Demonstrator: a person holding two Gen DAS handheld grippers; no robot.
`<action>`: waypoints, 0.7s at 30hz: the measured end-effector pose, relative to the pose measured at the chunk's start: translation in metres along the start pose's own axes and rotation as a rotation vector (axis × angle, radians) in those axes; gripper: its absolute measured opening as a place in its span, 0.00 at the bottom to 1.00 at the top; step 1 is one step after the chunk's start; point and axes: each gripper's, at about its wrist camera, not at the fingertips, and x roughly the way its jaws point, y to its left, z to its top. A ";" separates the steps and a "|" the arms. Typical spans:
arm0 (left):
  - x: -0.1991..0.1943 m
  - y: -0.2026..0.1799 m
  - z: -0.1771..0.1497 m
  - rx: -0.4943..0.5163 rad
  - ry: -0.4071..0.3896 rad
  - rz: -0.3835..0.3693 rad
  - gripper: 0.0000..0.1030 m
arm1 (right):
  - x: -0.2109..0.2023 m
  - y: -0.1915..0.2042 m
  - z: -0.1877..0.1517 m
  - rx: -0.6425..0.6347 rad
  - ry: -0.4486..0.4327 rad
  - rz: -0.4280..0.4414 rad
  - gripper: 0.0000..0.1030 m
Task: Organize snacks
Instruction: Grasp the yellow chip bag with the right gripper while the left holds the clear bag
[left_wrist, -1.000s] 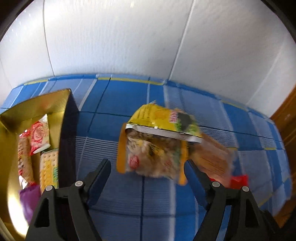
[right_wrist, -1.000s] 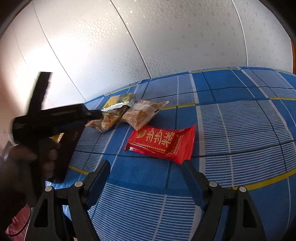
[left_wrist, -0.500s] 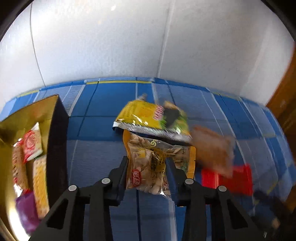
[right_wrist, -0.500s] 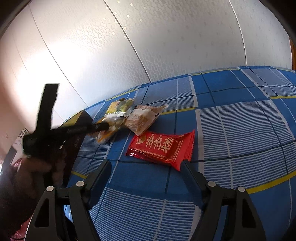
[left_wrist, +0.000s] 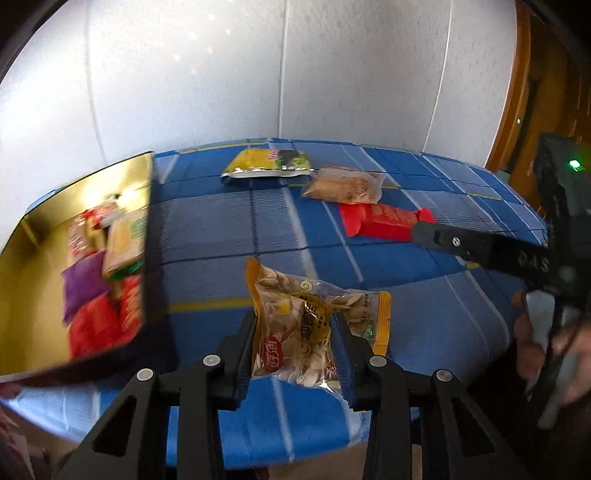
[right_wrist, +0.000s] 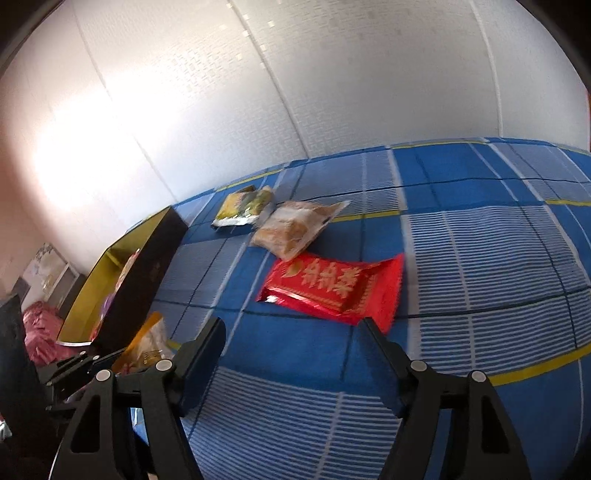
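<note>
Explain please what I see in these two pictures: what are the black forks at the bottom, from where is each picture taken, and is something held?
There is no robot here. A person holds a hand tool with two fingers in each hand, and a wide-angle camera on each tool looks forward along those fingers. The black forks are the fingers.

In the left tool's picture, the left gripper is shut on a clear bag of pistachios with orange edges. The right tool and the hand holding it show at that picture's right side.

In the right tool's picture, the right gripper is open and holds nothing; its jaws have just been closing a little.

On the blue checked tablecloth lie a red snack packet, a clear packet with something brown and a yellow-green packet. At the left stands a gold-lined box with more snacks inside.
</note>
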 end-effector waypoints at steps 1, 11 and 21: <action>-0.007 0.003 -0.005 -0.009 -0.010 -0.001 0.37 | 0.001 0.003 0.001 -0.015 0.008 0.004 0.69; -0.005 0.027 -0.016 -0.123 -0.065 -0.063 0.38 | 0.044 0.076 0.051 -0.362 0.137 -0.011 0.55; -0.004 0.042 -0.020 -0.194 -0.086 -0.138 0.38 | 0.136 0.117 0.118 -0.690 0.313 -0.176 0.60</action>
